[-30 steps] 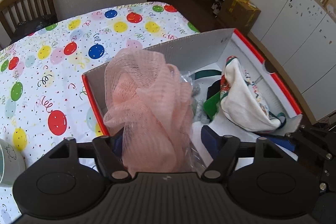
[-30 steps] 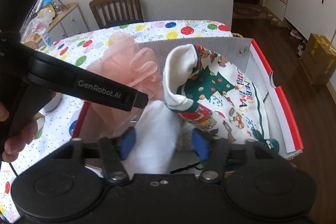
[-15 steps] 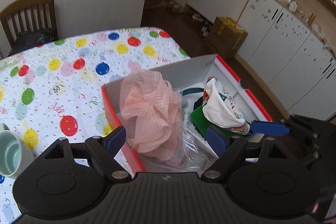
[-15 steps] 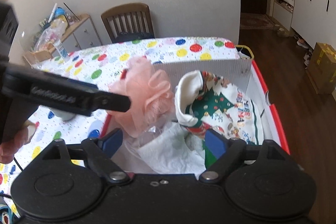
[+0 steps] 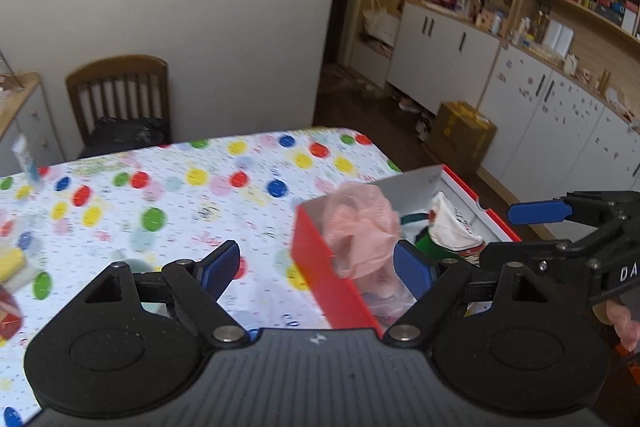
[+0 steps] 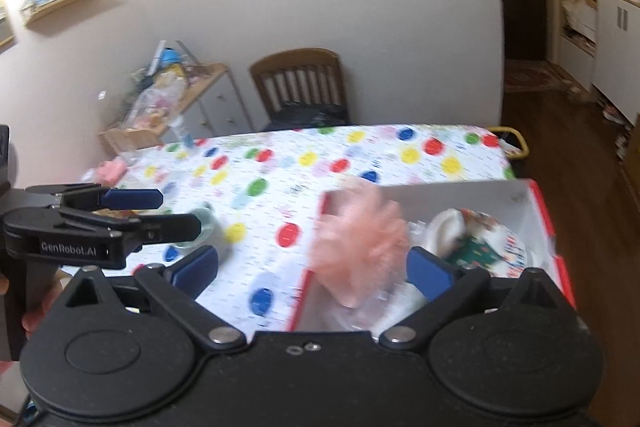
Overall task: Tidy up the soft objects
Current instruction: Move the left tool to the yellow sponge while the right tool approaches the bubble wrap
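Lying in the box (image 5: 332,279), the pink mesh pouf (image 5: 362,227) sits beyond both empty grippers; left (image 5: 318,265) apart, right (image 6: 314,269) opening.

My left gripper (image 5: 320,267) hangs tilted downward with jaws wide and nothing between them, while my right gripper (image 6: 314,269), likewise angled down, has jaws opening, nothing pressed between its blue pads (image 6: 430,273)

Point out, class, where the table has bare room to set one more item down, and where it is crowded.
Free: the balloon-print tablecloth between the wooden chair and the red box. Crowded: inside the box, with the pink mesh sponge and Christmas cloth.
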A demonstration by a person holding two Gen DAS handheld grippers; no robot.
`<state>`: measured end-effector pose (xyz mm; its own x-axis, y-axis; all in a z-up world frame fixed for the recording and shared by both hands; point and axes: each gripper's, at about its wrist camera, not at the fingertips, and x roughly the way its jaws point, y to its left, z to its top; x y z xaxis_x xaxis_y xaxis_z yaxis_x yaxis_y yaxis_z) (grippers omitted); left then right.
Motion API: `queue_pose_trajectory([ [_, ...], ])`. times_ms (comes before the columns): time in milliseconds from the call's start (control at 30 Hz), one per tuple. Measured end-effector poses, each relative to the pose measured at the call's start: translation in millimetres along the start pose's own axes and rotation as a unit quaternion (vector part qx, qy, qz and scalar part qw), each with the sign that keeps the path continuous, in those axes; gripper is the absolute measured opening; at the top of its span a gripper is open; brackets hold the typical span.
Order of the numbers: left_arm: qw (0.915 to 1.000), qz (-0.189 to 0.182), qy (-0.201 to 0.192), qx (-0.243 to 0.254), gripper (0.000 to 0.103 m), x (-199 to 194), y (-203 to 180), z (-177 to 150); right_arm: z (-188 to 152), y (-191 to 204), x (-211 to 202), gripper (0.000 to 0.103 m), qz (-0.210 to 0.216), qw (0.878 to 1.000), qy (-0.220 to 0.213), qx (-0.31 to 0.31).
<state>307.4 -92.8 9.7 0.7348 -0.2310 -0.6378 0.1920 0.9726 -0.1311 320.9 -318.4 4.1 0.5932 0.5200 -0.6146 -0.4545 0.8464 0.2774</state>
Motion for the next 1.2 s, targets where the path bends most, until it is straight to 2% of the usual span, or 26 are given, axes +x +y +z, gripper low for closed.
queue_pose_trajectory([
  [167,0.9995,0.016,-0.012,-0.023,0.084,-26,37,-13,11,37,17,0.102,0.025,0.999,0.004,-0.019],
  [267,0.9989,0.025,-0.014,-0.037,0.092,-39,64,-21,17,61,30,0.102,0.036,0.999,0.008,-0.026],
  [467,0.9967,0.049,-0.018,-0.062,0.096,-62,127,-38,30,110,61,0.102,0.058,0.997,0.022,-0.040],
  [533,0.9958,0.055,-0.024,-0.069,0.100,-71,149,-41,35,127,73,0.102,0.060,0.997,0.026,-0.046],
  [933,0.9876,0.115,-0.049,-0.095,0.100,-122,303,-56,62,217,161,0.102,0.076,0.994,0.066,-0.051],
  [1067,0.9825,0.147,-0.048,-0.104,0.100,-130,354,-58,68,241,188,0.102,0.073,0.993,0.079,-0.057],
  [1200,0.9789,0.157,-0.052,-0.120,0.100,-132,398,-59,72,261,210,0.102,0.069,0.992,0.091,-0.063],
])
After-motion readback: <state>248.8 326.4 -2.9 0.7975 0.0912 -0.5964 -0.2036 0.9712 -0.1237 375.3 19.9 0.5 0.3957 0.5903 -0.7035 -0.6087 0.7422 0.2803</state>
